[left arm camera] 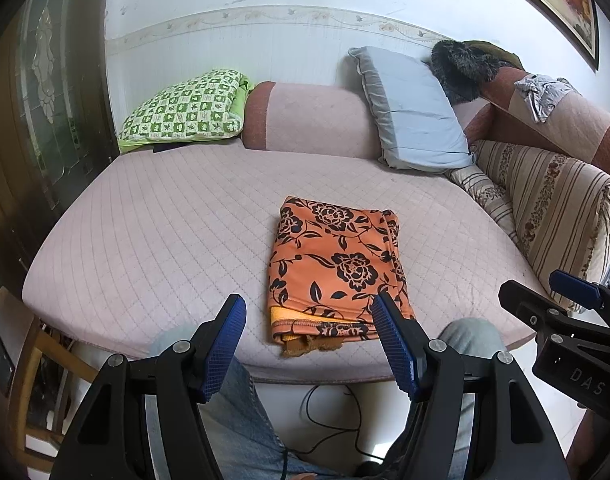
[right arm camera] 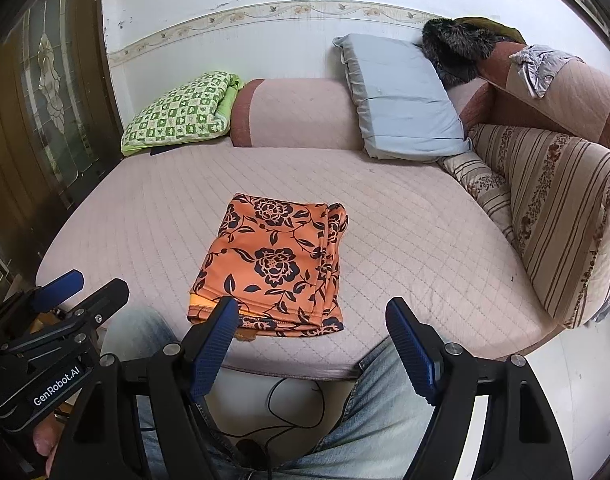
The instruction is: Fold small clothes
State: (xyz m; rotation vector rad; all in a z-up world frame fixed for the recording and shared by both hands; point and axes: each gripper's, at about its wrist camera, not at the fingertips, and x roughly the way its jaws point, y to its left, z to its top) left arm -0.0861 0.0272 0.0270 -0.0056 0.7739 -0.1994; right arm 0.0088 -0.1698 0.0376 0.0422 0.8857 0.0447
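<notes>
Orange with black flowers, the cloth (left arm camera: pixel 335 270) lies folded into a neat rectangle on the pink quilted cushion (left arm camera: pixel 157 240), close to its front edge, with a strip of yellow lining showing at the cloth's near hem. My left gripper (left arm camera: pixel 309 344) hangs just short of that hem, over the cushion's front edge, its blue pads spread wide with nothing between them; its right pad overlaps the cloth's near right corner in my view, though I cannot tell if it touches. My right gripper (right arm camera: pixel 311 344) sits likewise just in front of the cloth (right arm camera: pixel 275 264), fingers wide apart and holding nothing, its left pad in line with the near left corner. Each gripper shows at the edge of the other's camera, so they flank the cloth's near side. My knees in jeans (right arm camera: pixel 369 408) are below the cloth, under the cushion's (right arm camera: pixel 425 248) front edge. Beyond the cloth, against the wall, a green checked quilt (left arm camera: pixel 185 110) lies to the far left, a blue pillow (left arm camera: pixel 413 116) leans to the far right, and a striped cushion (left arm camera: pixel 553 216) stands to the right of the cloth.
</notes>
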